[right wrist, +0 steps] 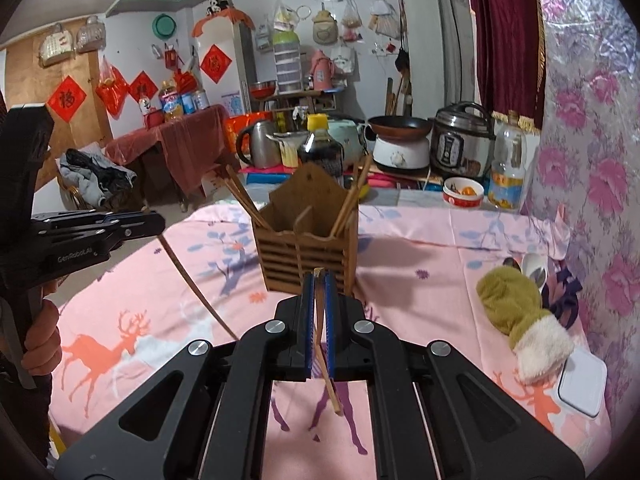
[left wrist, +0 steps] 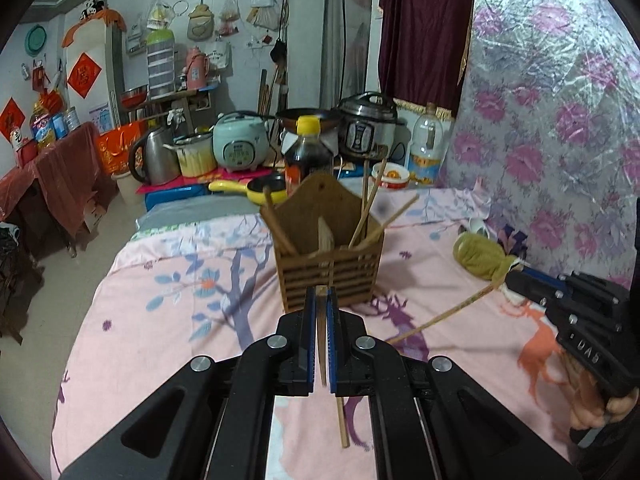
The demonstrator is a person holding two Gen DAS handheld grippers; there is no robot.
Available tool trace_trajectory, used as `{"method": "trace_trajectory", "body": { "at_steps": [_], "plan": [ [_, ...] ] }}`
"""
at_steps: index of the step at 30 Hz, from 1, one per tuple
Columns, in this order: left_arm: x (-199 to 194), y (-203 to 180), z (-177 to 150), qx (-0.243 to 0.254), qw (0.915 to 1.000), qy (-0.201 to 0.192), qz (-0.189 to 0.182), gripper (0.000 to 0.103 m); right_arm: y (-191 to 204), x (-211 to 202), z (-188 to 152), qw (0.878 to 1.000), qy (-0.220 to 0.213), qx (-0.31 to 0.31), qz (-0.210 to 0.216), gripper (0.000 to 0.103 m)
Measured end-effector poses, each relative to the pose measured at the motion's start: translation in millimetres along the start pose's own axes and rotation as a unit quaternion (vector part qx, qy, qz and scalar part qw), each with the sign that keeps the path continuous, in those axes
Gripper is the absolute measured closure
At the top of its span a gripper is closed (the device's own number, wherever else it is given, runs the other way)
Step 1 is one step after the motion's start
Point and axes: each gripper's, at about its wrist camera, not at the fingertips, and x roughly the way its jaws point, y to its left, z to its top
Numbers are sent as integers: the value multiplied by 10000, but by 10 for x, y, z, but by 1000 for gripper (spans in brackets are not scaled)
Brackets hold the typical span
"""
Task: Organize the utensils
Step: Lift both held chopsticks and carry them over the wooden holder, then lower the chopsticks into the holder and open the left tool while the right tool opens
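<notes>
A wooden slatted utensil holder [left wrist: 328, 268] [right wrist: 304, 248] stands on the pink bedsheet, with several chopsticks leaning in its two compartments. My left gripper [left wrist: 320, 292] [right wrist: 162, 224] is shut on a single chopstick [left wrist: 342, 420] [right wrist: 200, 292], which hangs down toward the sheet. My right gripper [right wrist: 319, 276] [left wrist: 508, 280] is shut on another chopstick [right wrist: 330, 384] [left wrist: 440, 316], also hanging below the jaws. Both grippers hover in front of the holder, left one to its left and right one to its right. A hand grips each handle.
A green and white mitten [left wrist: 480, 256] [right wrist: 508, 300] lies to the right, with a spoon [right wrist: 536, 272] behind it and a white lidded box [right wrist: 584, 384] nearer. A dark sauce bottle [left wrist: 308, 152] and cookers stand behind the holder. A floral covering [left wrist: 560, 120] bounds the right side.
</notes>
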Motion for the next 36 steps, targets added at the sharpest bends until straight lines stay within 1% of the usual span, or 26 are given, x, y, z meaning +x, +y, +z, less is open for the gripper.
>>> {"method": "trace_trajectory", "body": {
  "at_steps": [4,8,14,19,21,26,29,31,36],
  "plan": [
    [-31,-16,203,-29,9999,-135,-25,98,39,-4,116,9999,-123,1,40,97],
    [-135,-37,455,-73,9990,-432,-3,98,58,-47,280,9993,-347,63,85,97],
    [-287,-83,830,-96,9955,-939,55,98,73,-148,607,9959,-891,161,26,97],
    [-221,-106,1059,-89,9932,-1147,172,98,117,-96,884,9915,-1280,140,-179,97],
    [-125,-116,1132,-75,9918,-1235,308,98,141,-22,941,9910,-1313,134,-207,97],
    [211,-44,1195,-194,9919,-1200,361,98,114,283,984,9914,-1270,230,-236,97],
    [454,19,1170,-263,9933,-1058,387,98,58,458,996,9911,-1265,316,-256,97],
    [586,97,1125,-338,9940,-971,383,98,11,532,1032,9908,-1271,424,-196,97],
    [729,223,1106,-449,9944,-900,337,98,-65,576,1163,9880,-1414,620,-25,97]
  ]
}}
